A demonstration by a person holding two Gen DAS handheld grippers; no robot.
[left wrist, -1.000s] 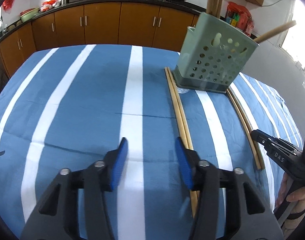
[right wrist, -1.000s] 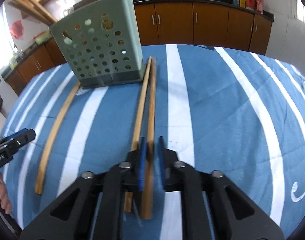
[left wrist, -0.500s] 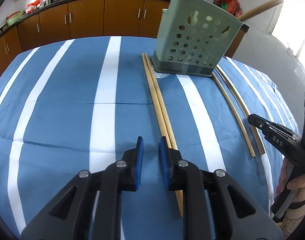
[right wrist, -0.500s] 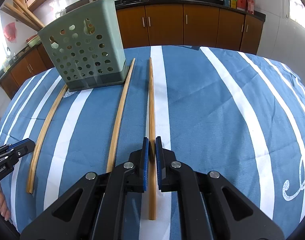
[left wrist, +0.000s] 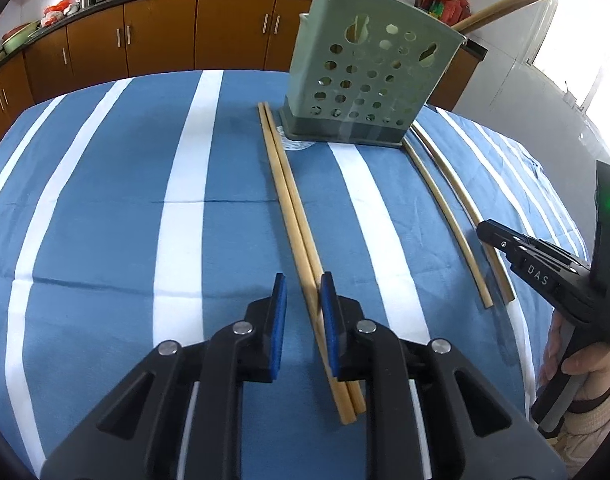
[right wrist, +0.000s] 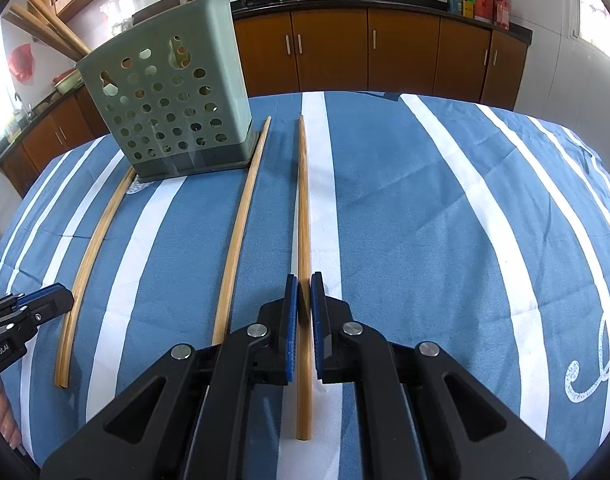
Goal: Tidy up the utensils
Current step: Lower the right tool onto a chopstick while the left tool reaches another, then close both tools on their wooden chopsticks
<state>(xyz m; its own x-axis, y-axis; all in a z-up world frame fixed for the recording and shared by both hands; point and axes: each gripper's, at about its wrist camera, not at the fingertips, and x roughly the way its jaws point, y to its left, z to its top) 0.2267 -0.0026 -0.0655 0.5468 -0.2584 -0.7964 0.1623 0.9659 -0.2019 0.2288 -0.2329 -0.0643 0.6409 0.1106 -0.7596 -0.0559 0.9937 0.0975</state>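
A green perforated utensil holder (left wrist: 369,80) stands at the far side of the blue striped table, with several chopsticks in it; it also shows in the right wrist view (right wrist: 169,108). My right gripper (right wrist: 300,304) is shut on a wooden chopstick (right wrist: 304,208), held clear of its mate (right wrist: 241,216) on the cloth. My left gripper (left wrist: 301,300) is partly closed around a pair of chopsticks (left wrist: 293,208) lying left of the holder; the right blue pad (left wrist: 328,304) is by them. The right gripper shows in the left wrist view (left wrist: 483,229).
The blue and white striped tablecloth (right wrist: 445,208) covers the table. Brown kitchen cabinets (right wrist: 405,52) and a counter with woks stand behind. Two chopsticks (left wrist: 453,216) lie right of the holder in the left wrist view.
My left gripper moved right over the chopstick pair and its jaws now straddle them. My right gripper closed on one chopstick and drew it away from its mate.
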